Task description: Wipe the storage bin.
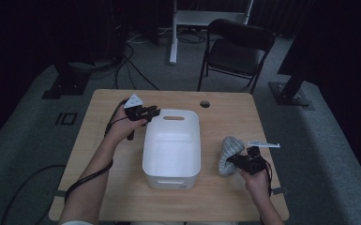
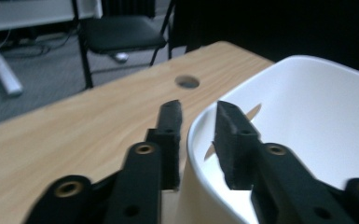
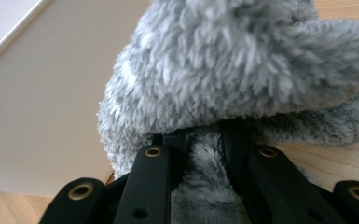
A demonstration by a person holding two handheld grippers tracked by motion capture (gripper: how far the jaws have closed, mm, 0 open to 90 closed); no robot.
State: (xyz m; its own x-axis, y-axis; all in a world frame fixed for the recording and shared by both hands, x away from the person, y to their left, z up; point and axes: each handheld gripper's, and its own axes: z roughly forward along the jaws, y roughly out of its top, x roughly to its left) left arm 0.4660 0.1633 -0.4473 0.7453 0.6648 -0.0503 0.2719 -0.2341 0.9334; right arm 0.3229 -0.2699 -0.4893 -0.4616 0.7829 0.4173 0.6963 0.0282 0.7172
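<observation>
- the tips of the right gripper (image 3: 204, 135) are buried in the grey fluffy cloth (image 3: 242, 70); the pads cannot be seen.
- the white bin (image 2: 307, 121) is cut off at the right and bottom edges.
- the table (image 2: 74, 135) is blurred nearby.

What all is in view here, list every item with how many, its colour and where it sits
bin: one, white, middle of the table, nothing visible inside
fluffy sock: one, grey, on the table right of the bin, pinched at one end
table: one, light wood, with a round hole near its far edge
folding chair: one, black, on the floor behind the table
desk frame: one, white, at the back
cables: several, black, on the grey carpet beyond the table
left tool: one, black, jaws parted astride the bin's rim at its far left corner, not pressing it
right tool: one, black, clamped on the fluffy sock
forearms: two, entering from the bottom of the high view
</observation>
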